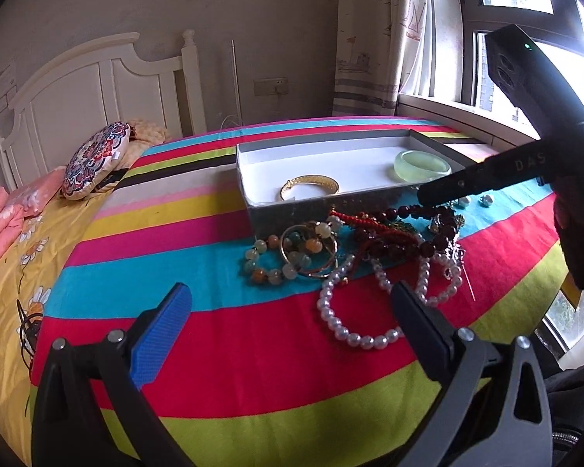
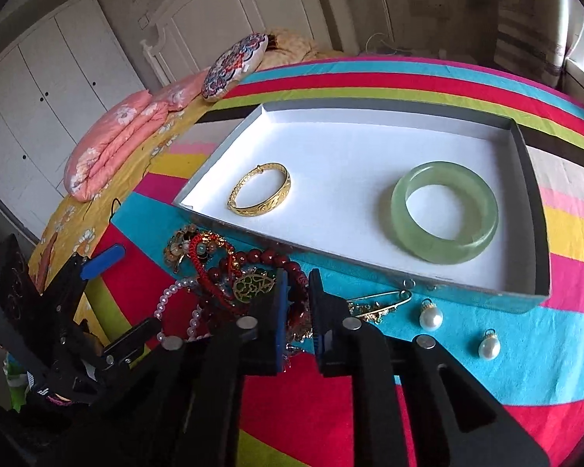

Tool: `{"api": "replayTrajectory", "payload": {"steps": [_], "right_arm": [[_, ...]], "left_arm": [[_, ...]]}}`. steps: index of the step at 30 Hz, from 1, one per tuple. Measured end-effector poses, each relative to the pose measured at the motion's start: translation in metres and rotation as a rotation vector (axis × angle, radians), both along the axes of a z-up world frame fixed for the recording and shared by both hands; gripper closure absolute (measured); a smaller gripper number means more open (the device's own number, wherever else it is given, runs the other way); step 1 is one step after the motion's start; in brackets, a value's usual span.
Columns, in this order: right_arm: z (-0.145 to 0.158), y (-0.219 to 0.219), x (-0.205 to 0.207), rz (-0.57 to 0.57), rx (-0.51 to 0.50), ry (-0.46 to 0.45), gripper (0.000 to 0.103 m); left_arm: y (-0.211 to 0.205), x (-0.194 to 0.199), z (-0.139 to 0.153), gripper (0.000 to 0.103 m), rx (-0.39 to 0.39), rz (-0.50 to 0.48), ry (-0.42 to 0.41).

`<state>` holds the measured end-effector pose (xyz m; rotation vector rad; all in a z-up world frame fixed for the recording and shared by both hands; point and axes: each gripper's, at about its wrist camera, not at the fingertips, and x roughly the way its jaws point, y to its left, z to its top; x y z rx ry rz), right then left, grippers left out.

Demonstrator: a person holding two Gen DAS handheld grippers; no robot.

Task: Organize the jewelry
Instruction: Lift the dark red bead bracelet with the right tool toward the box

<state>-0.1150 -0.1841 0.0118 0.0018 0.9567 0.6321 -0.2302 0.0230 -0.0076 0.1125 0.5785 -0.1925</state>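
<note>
We find the task barely begun: one gold bangle (image 2: 261,190) and one jade bangle (image 2: 444,212) lie in the box (image 2: 525,163), a tangled heap of beads (image 1: 370,241), two pearl drops (image 2: 431,317) remain outside, left gripper (image 1: 292,311) wide and empty, right gripper (image 2: 298,299) narrowly parted over red beads (image 2: 296,272), grip unconfirmed.

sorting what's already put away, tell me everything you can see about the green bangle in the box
The green bangle is a thick, smooth, closed ring, pale translucent green like jade or glass, with a rounded glossy edge. It looks whole, with no clasp or markings. It lies flat on the white floor of the grey box, toward the end away from the gold bangle, apart from it. Nothing else touches it; neither claw is on it.
</note>
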Motion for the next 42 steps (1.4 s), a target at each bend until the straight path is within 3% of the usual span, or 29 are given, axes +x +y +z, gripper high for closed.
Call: {"api": "replayTrajectory", "payload": {"steps": [1,2,3,6,8,10,13,15,17,18,19,20,23,28,30,31,33,35,42], "right_arm": [[0.0,0.001,0.001,0.028,0.028,0.016,0.03],[0.001,0.001,0.001,0.043,0.048,0.022,0.008],[0.002,0.002,-0.001,0.044,0.041,0.006,0.009],[0.002,0.005,-0.001,0.036,-0.007,0.001,0.025],[0.0,0.003,0.006,0.043,-0.014,0.034,0.045],[-0.001,0.004,0.012,0.071,-0.033,0.065,0.052],[-0.005,0.015,0.018,0.137,-0.134,0.091,0.053],[-0.011,0.032,0.012,0.188,-0.271,0.04,0.053],[-0.012,0.044,0.006,0.217,-0.329,-0.022,0.056],[-0.012,0.048,0.003,0.225,-0.355,-0.043,0.062],[-0.012,0.052,-0.001,0.24,-0.363,-0.054,0.078],[-0.012,0.055,-0.005,0.235,-0.382,-0.079,0.085],[-0.006,0.051,-0.017,0.205,-0.376,-0.194,0.086],[0.03,0.042,-0.052,0.144,-0.296,-0.415,0.086],[0.042,0.038,-0.061,0.124,-0.269,-0.467,0.086],[0.047,0.035,-0.064,0.116,-0.249,-0.49,0.086],[0.056,0.032,-0.07,0.103,-0.218,-0.513,0.085],[0.061,0.021,-0.073,0.073,-0.176,-0.526,0.086],[0.072,-0.028,-0.084,-0.059,-0.052,-0.502,0.085]], "left_arm": [[0.001,-0.001,0.0,0.002,0.0,0.003,-0.001],[0.002,-0.002,-0.001,0.002,-0.002,0.006,0.0],[0.004,-0.002,-0.001,0.002,-0.004,0.009,0.001],[0.009,-0.001,-0.003,0.002,-0.007,0.018,0.008],[0.009,-0.001,-0.004,0.002,-0.008,0.02,0.012],[0.009,-0.003,-0.003,0.002,-0.007,0.017,0.008],[0.007,-0.004,-0.003,0.002,-0.003,0.013,0.006],[0.006,-0.003,-0.003,0.002,-0.003,0.014,0.006],[0.005,-0.002,-0.003,0.002,-0.012,0.013,0.008],[0.005,-0.002,-0.002,0.002,-0.016,0.012,0.008],[0.004,-0.002,0.0,0.002,-0.016,0.01,0.006],[0.004,-0.001,0.002,0.002,-0.015,0.008,0.001],[0.003,-0.002,0.01,0.002,-0.012,0.005,-0.015],[0.003,0.006,0.021,0.002,0.002,-0.005,-0.028],[-0.001,0.013,0.025,0.002,-0.009,-0.041,0.001],[-0.001,0.017,0.026,0.002,-0.068,-0.078,0.041],[0.002,0.024,0.03,0.002,-0.261,-0.159,0.112],[-0.003,0.025,0.033,0.007,-0.347,-0.212,0.126],[-0.051,0.021,0.036,0.027,-0.17,-0.305,0.093]]}}
